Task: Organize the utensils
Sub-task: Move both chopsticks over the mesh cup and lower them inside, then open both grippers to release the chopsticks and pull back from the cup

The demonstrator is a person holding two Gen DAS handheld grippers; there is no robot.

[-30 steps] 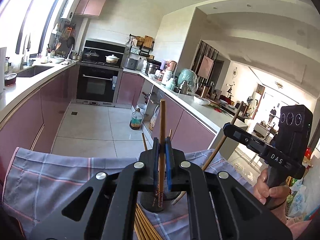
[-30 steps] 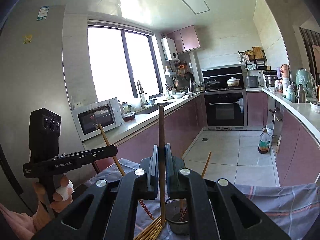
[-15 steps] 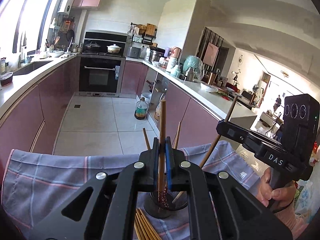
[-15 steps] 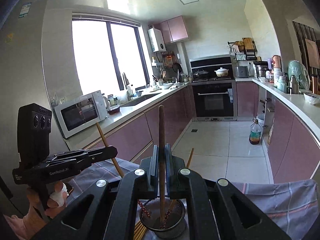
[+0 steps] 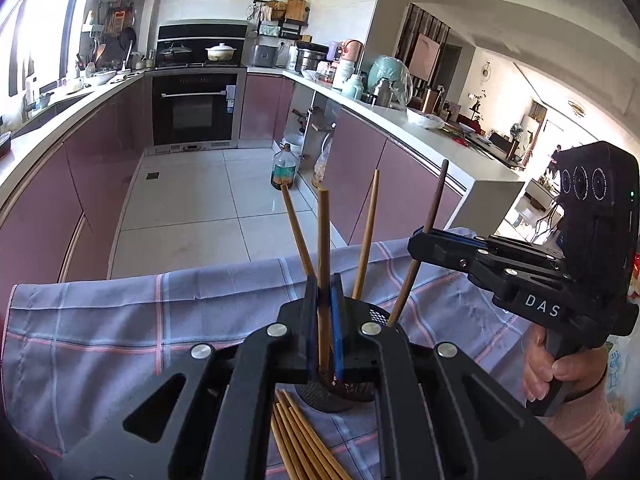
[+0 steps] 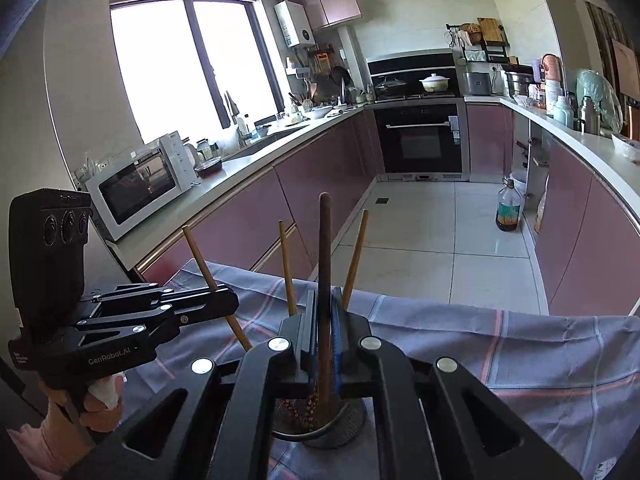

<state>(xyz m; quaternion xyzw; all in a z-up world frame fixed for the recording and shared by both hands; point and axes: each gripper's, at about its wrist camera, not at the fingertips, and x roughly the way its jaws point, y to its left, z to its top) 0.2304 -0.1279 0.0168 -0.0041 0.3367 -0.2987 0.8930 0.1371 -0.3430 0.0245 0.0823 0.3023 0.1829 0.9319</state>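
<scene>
My left gripper [image 5: 323, 286] is shut on a light wooden chopstick [image 5: 323, 236], whose lower end reaches into the dark mesh holder [image 5: 320, 396]. My right gripper [image 6: 325, 298] is shut on a darker brown chopstick [image 6: 325, 248], and its tip is down inside the same mesh holder [image 6: 340, 426]. Two more chopsticks [image 5: 370, 232] lean in the holder. Each view shows the other gripper from the side: the right gripper [image 5: 418, 245] at the right, the left gripper [image 6: 230, 302] at the left. Several loose chopsticks [image 5: 300, 444] lie on the checked cloth [image 5: 120, 320].
The cloth's far edge [image 6: 520, 320] drops to the tiled kitchen floor. An oil bottle [image 5: 283, 168] stands on the floor by the pink cabinets. A microwave [image 6: 140, 184] sits on the left counter. A hand [image 5: 548, 372] holds the right gripper's handle.
Both grippers have sunk and tipped downward over the holder. Their chopsticks have gone down with them, lower ends now inside the mesh. Both stay shut.
</scene>
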